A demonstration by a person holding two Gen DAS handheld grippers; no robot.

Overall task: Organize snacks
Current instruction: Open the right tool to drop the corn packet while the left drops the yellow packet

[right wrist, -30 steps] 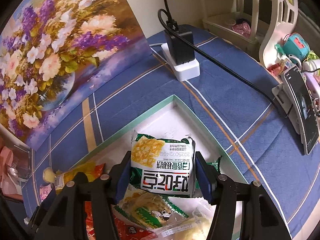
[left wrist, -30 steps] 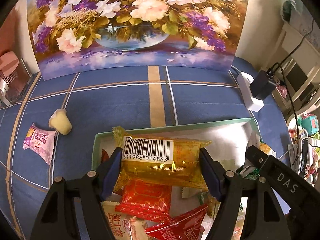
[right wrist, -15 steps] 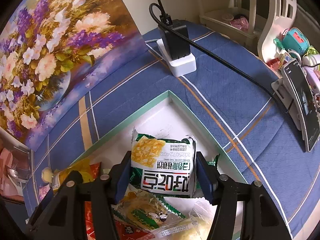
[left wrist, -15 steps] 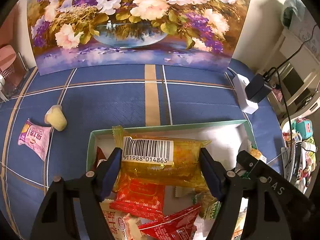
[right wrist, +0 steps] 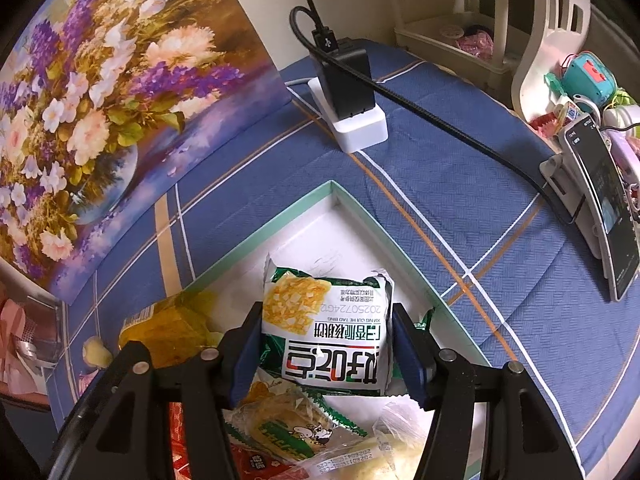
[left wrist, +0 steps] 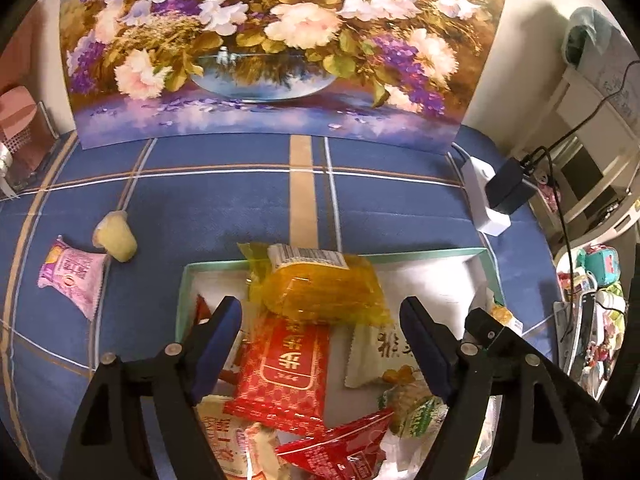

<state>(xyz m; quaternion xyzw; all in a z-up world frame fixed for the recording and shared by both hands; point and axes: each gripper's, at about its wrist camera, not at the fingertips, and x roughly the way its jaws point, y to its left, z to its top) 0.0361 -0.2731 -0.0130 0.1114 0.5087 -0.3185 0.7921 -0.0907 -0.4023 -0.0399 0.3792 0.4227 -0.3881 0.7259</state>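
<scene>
The left tool [left wrist: 320,344] hangs over the box [left wrist: 420,254], its jaws opening, with nothing pressed between them. The yellow packet [left wrist: 320,292] lies free beyond the blue pads, across the box's far rim, barcode end tilted away. Below it in the box lie a red packet [left wrist: 288,372], a pale packet [left wrist: 380,356] and a second red one [left wrist: 344,444], overlapping.

The right tool [right wrist: 326,354] is clenched on the green-and-white packet [right wrist: 326,328]; both pads press its sides. That packet is held upright over the box's right corner, printed face toward the camera. Beneath it lie a clear-wrapped cake [right wrist: 288,428] and further wrappers.

Outside the box, on the blue checked surface [left wrist: 200,208], a pink packet [left wrist: 72,276] and a jelly cup [left wrist: 116,236] lie just beside each other, well left of the box. A flower painting [left wrist: 260,40] stands at the far edge. A white power strip [right wrist: 360,128] with a black charger [right wrist: 348,76] sits at the right, and a phone [right wrist: 604,200] leans on a stand.
</scene>
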